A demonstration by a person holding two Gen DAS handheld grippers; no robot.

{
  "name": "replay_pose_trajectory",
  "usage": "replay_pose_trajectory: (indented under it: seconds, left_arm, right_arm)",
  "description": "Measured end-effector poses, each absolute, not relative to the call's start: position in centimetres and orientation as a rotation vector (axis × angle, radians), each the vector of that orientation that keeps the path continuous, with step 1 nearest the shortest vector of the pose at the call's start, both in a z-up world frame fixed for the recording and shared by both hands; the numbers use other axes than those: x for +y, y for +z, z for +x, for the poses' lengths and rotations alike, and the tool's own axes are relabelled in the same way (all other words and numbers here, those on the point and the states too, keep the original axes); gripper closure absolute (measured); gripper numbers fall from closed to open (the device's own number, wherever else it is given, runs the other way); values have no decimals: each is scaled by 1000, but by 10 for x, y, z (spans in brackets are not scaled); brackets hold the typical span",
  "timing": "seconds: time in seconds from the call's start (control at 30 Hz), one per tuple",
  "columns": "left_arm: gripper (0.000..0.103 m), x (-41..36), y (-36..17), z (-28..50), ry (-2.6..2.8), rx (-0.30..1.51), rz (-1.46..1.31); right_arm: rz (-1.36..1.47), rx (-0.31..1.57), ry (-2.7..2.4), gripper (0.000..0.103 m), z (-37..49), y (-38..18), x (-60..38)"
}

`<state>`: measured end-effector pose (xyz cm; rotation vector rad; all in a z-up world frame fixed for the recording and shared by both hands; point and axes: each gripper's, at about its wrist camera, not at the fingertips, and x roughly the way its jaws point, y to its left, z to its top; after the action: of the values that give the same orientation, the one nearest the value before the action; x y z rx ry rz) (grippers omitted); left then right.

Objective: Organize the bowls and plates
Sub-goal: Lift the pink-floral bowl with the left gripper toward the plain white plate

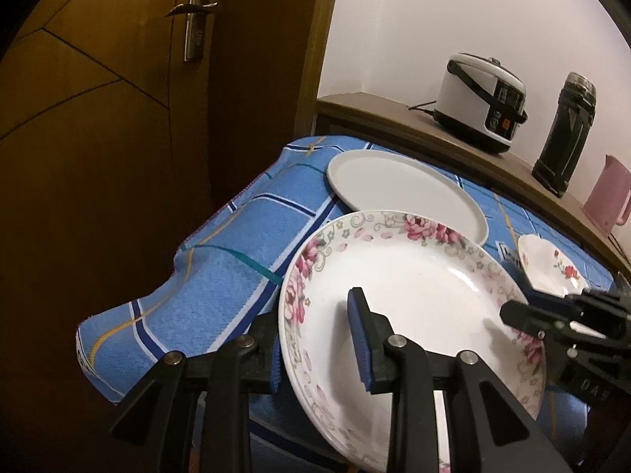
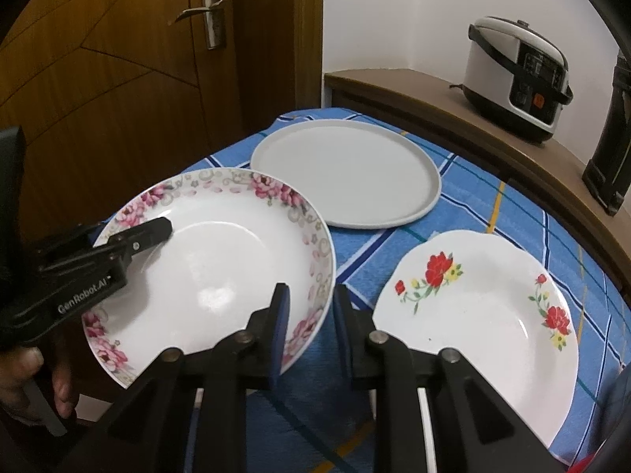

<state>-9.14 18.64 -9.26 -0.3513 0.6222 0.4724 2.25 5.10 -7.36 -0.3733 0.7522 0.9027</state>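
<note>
White lettering "GenRobot.AI" runs along the black body of the left gripper [image 2: 159, 232], near left in the right wrist view. In the left wrist view, faint raised letters "DA" show on the right gripper [image 1: 512, 315], far right edge. Rice cooker [image 2: 516, 79] panel markings too small to read.

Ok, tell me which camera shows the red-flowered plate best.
The right wrist view: the red-flowered plate lies almost whole on the blue cloth, only its near edge hidden behind the right gripper. The left wrist view catches just a small part of it at the far right, cut off by the right gripper.
</note>
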Motion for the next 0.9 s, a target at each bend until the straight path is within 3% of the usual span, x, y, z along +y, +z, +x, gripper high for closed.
replay_pose_trajectory:
  seconds: [0.9]
  left_arm:
    - [71, 195, -62, -62, 447, 575, -347]
  right_arm:
    - [-295, 706, 864, 80, 42, -49, 42]
